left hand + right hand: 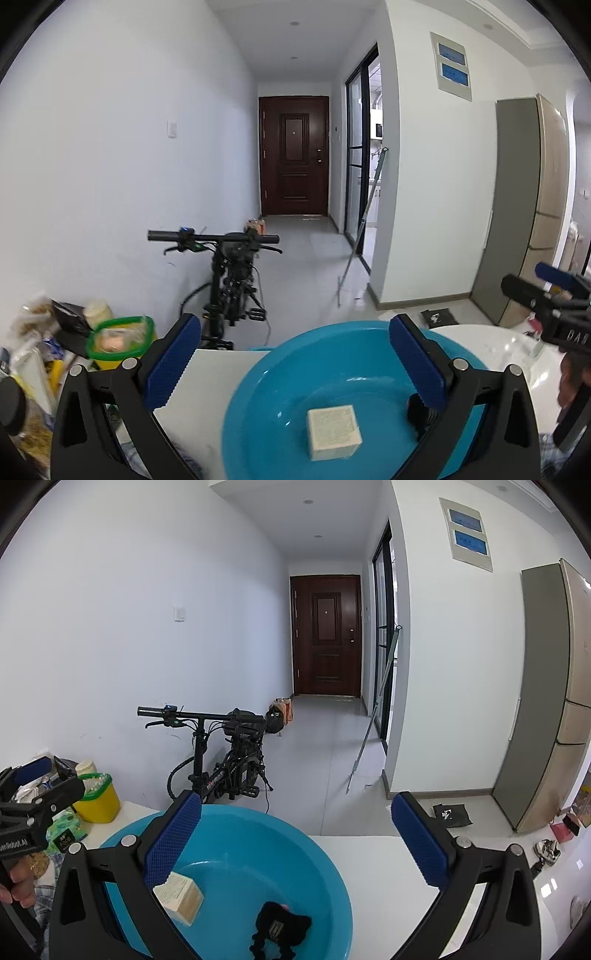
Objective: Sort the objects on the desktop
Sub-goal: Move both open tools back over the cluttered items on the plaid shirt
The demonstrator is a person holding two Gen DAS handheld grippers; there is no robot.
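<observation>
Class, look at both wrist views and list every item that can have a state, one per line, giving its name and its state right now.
Left hand-held gripper: open, holding nothing.
Right hand-held gripper: open, holding nothing.
Blue basin: upright on the white table, holding two items.
Beige box: lying inside the basin.
Black pouch: lying inside the basin, beside the box.
Yellow container: upright, green rim, no lid visible.
Brown door: closed.

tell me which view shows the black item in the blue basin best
The right wrist view: the black item lies in full sight on the floor of the blue basin, beside the beige block. In the left wrist view only a dark sliver of it shows, mostly hidden behind the left tongs' blue pad.
</observation>
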